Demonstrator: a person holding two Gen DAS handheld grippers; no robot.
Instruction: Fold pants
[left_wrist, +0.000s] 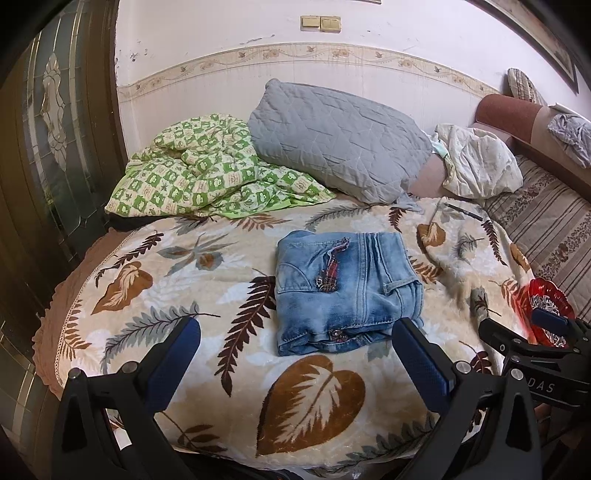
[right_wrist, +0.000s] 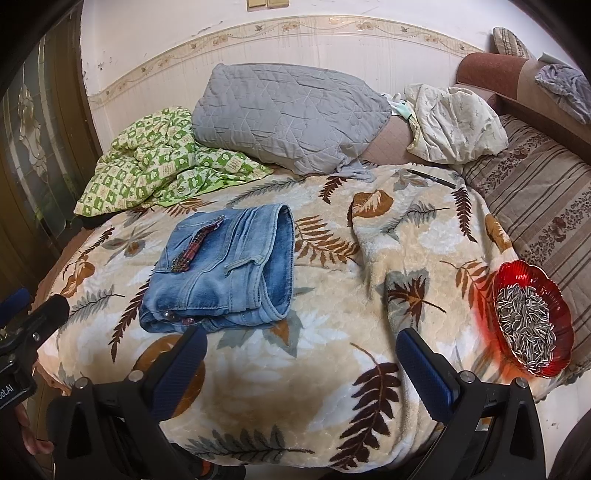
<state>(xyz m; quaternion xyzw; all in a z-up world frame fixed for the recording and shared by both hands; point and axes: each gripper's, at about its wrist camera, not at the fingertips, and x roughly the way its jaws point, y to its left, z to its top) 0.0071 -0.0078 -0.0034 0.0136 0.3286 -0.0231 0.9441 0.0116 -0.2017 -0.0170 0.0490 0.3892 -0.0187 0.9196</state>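
The light blue jeans (left_wrist: 343, 288) lie folded into a compact square on the leaf-patterned blanket (left_wrist: 207, 295), waistband toward me. In the right wrist view the jeans (right_wrist: 221, 269) lie to the left of centre. My left gripper (left_wrist: 295, 332) is open and empty, held just in front of the jeans without touching them. My right gripper (right_wrist: 303, 341) is open and empty, over the blanket (right_wrist: 332, 369) to the right of the jeans. The right gripper also shows at the right edge of the left wrist view (left_wrist: 517, 321).
A red glass dish of sunflower seeds (right_wrist: 528, 317) sits at the blanket's right edge. A grey pillow (left_wrist: 332, 136), a green checked quilt (left_wrist: 199, 170) and a cream bundle (left_wrist: 476, 162) lie at the back. A pen (right_wrist: 432, 177) lies on the blanket. A striped sofa (right_wrist: 546, 199) stands right.
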